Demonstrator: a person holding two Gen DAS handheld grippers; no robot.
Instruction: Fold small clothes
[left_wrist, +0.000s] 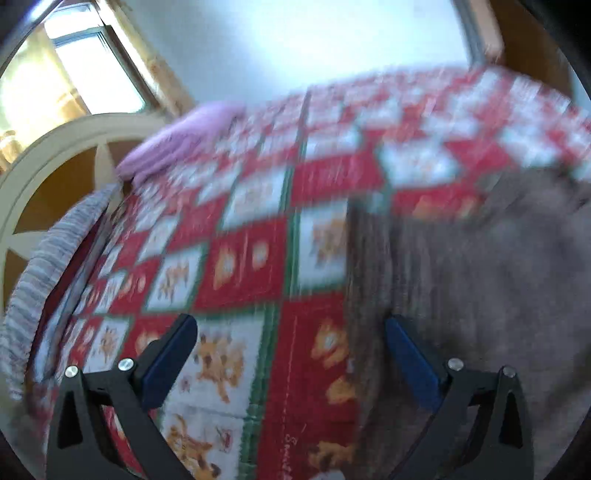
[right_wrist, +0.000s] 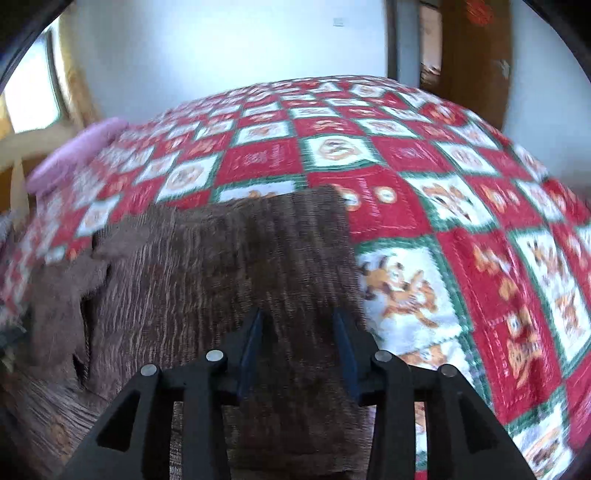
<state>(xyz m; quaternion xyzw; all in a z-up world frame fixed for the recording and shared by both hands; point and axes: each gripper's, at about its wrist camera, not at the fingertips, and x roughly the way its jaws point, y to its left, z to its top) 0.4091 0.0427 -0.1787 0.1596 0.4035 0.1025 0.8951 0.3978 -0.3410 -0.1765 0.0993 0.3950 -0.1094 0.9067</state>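
**Both grippers angled down over the brown garment on the bed**

We hold the left gripper (left_wrist: 291, 336) tilted downward toward the bed, its jaws spread wide with nothing between them. Under it we see the red, white and green patchwork quilt (left_wrist: 255, 254); the edge of the brown garment (left_wrist: 480, 277) runs just beside the right-hand finger (left_wrist: 413, 362), which seems to hang over the cloth, though the blur keeps us from saying whether it touches.

We hold the right gripper (right_wrist: 299, 332) pitched downward too, directly above the brown garment (right_wrist: 221, 266). Its jaws stand partly apart, and the blue pads (right_wrist: 345, 350) are clear of the fabric, so we see no pinch. The garment lies flat on the quilt (right_wrist: 424, 206), toward the near left part of the bed, with a sleeve-like flap (right_wrist: 62, 295) sticking out on its left side.

A folded pink cloth (right_wrist: 77, 155) rests at the far left corner of the bed, well apart from the garment. A striped fabric (left_wrist: 44, 273) hangs along the bed's left edge in the left wrist view.
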